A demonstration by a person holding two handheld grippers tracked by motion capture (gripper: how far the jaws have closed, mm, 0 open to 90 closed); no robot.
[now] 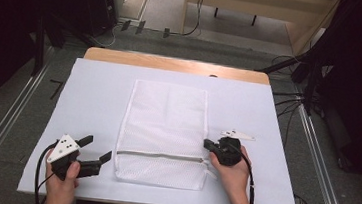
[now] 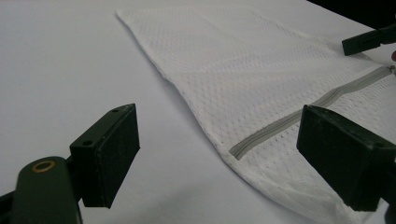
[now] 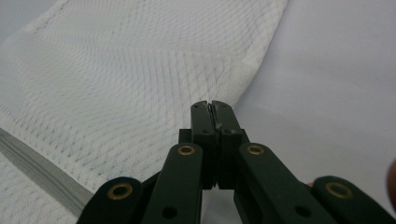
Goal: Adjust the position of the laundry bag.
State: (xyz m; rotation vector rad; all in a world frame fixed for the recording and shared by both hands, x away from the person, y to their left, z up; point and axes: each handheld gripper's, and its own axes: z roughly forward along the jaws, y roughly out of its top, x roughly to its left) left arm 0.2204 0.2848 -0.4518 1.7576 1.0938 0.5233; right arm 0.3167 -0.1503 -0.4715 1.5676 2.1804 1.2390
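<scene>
A white mesh bag [image 1: 166,126] lies flat in the middle of the white-covered table [image 1: 94,98], and a grey zipper [image 1: 161,156] runs across its near end. My left gripper [image 1: 98,147] rests at the bag's near left corner with its jaws wide apart and nothing between them. The left gripper view has the bag's edge [image 2: 243,60] and zipper [image 2: 299,116] just beyond the open left gripper [image 2: 219,135]. My right gripper [image 1: 207,143] is shut at the bag's right edge, a little beyond the zipper's end. Its closed tips [image 3: 212,106] hover over the mesh [image 3: 116,79]; I see nothing clearly pinched.
A strip of bare wood [image 1: 172,63] shows along the table's far edge. Dark stands and cables [image 1: 294,100] crowd the floor to the right, and metal rails [image 1: 0,130] run along both sides. White cover lies bare on either side of the bag.
</scene>
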